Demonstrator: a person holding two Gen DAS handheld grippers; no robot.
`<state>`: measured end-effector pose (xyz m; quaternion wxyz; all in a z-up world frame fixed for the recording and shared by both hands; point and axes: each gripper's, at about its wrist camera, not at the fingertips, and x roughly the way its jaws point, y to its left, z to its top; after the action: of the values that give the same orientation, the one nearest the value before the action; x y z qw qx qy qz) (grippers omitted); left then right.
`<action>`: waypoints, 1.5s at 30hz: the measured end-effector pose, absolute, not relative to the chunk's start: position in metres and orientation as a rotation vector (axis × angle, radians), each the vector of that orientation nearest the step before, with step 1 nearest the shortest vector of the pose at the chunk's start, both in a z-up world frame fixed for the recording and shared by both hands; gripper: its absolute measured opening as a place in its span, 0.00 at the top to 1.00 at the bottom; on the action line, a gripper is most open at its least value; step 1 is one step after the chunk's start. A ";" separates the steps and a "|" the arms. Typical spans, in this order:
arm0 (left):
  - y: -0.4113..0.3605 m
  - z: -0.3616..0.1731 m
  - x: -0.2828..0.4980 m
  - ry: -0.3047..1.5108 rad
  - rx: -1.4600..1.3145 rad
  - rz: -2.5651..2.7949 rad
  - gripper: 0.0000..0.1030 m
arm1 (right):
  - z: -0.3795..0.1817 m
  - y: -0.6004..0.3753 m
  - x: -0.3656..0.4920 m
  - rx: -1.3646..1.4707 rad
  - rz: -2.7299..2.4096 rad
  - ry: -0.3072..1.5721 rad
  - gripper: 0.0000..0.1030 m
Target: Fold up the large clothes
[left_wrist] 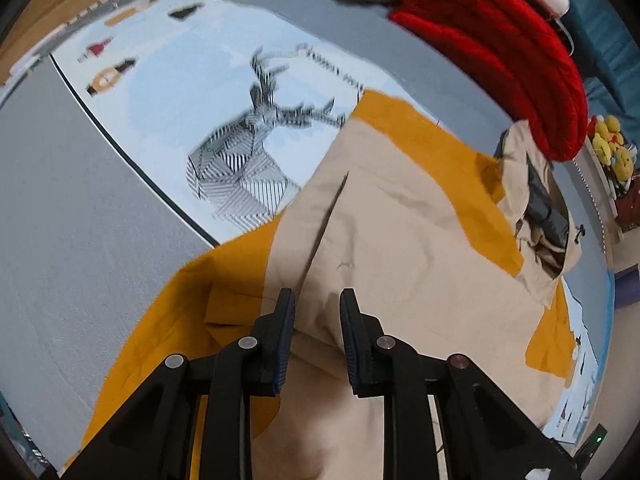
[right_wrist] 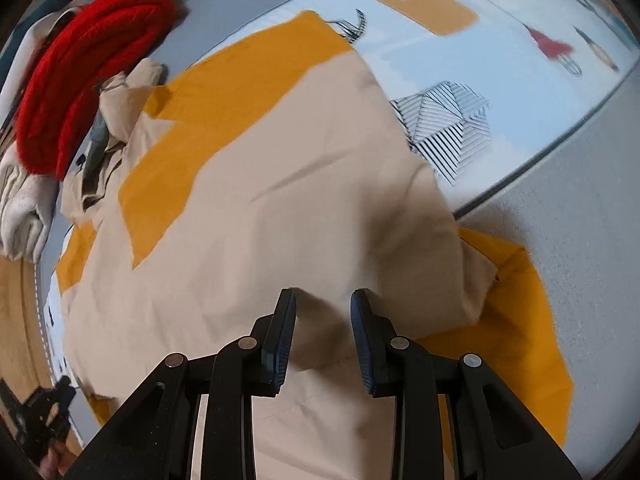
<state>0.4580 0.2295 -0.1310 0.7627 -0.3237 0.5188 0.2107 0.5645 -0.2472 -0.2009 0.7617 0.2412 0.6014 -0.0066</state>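
A grey bedspread [left_wrist: 80, 240] with a pale-blue printed panel [left_wrist: 200, 92] covers the bed.

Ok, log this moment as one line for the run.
stage: folding | garment: beige and mustard jacket lying on printed bedspread | left tongs: open above jacket | right tongs: open above jacket | nearby: red knit

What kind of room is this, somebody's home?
Probably a home, perhaps a bedroom or playroom. A beige and mustard jacket lies spread on a printed mat with a deer drawing, folded knitwear such as a red sweater is piled nearby, and yellow plush toys sit beside it.
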 end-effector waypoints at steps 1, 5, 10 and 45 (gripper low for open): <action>0.227 -0.138 0.462 1.163 -0.700 0.445 0.81 | -0.197 -0.246 0.564 0.512 -0.013 1.301 0.71; 0.224 -0.144 0.461 1.195 -0.656 0.467 0.81 | -0.170 -0.235 0.565 0.412 0.004 1.211 0.71; 0.200 -0.105 0.462 1.079 -0.464 0.450 0.81 | -0.133 -0.217 0.559 0.284 0.036 1.087 0.71; 0.070 -0.049 0.450 0.776 -0.001 0.084 0.90 | -0.054 -0.230 0.488 0.010 0.089 0.857 0.72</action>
<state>0.4500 0.0696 -0.0486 0.9248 -0.0005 0.3781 0.0410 0.4875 -0.2305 -0.0541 0.9086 0.0047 0.4155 0.0432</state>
